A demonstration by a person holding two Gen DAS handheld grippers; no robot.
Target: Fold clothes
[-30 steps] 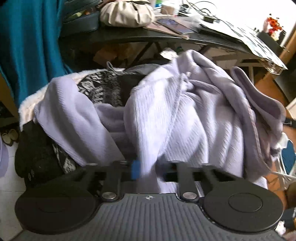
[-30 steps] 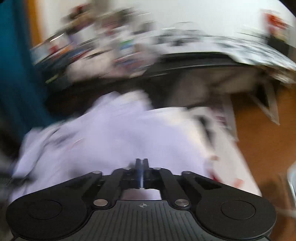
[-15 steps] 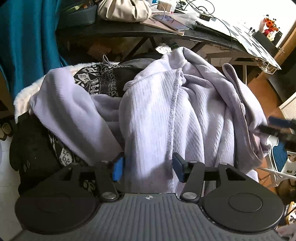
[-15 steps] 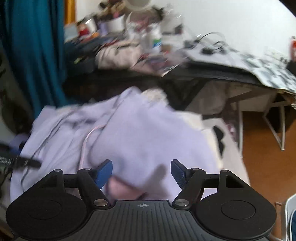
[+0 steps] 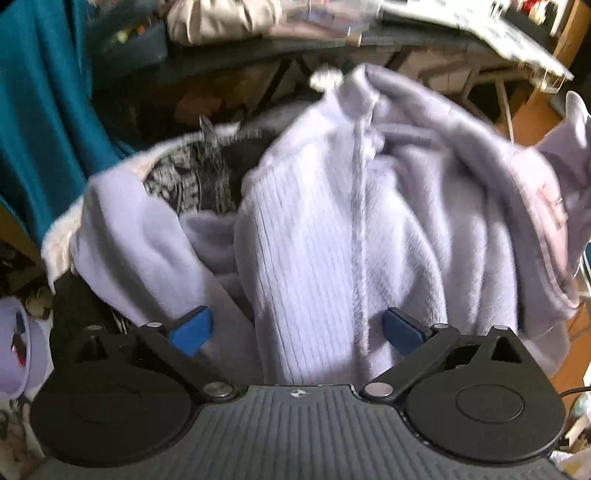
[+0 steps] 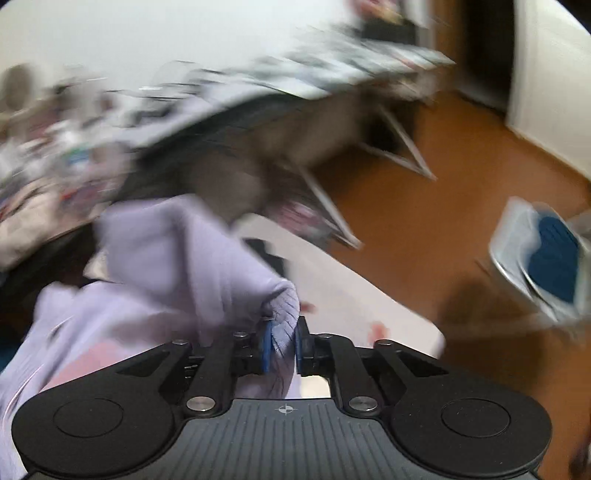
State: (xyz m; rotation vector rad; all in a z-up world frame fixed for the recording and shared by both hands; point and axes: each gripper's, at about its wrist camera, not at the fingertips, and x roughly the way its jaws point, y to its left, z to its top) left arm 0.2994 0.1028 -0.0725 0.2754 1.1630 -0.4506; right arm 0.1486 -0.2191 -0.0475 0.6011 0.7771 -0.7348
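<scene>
A: Left wrist view first?
B: Left gripper [image 5: 297, 330] low in frame, jaws spread wide and opening further, blue pads [image 5: 192, 329] clear of the cloth on both sides. Lavender sweater [image 5: 332, 240] heaped straight ahead, ribbed panel and a grey seam running down toward the gap between the jaws, lying there but not pinched.

A: And around the heap?
B: Black-and-white patterned garment [image 5: 192, 181] poking out far left behind a lavender sleeve [image 5: 136, 240]. Teal curtain [image 5: 40, 103] hanging at far left. Dark worktop [image 5: 258, 48] across the far side, with a beige bag [image 5: 221, 18] on top. All somewhat blurred.

A: Right wrist view?
B: Right gripper [image 6: 282, 349] near bottom centre, jaws closing and drawn close together, pinching a ribbed cuff [image 6: 282, 317] of the same lavender sweater [image 6: 177, 266]. Rest of the garment trailing off to the left and far side.

A: Beyond that?
B: White surface [image 6: 351, 295] just right of the cuff. Orange-brown floor [image 6: 424, 206] further right, white frame legs [image 6: 328, 206] standing on it. Heavy blur over the cluttered worktop [image 6: 221, 122] at the far side, items there impossible to tell
</scene>
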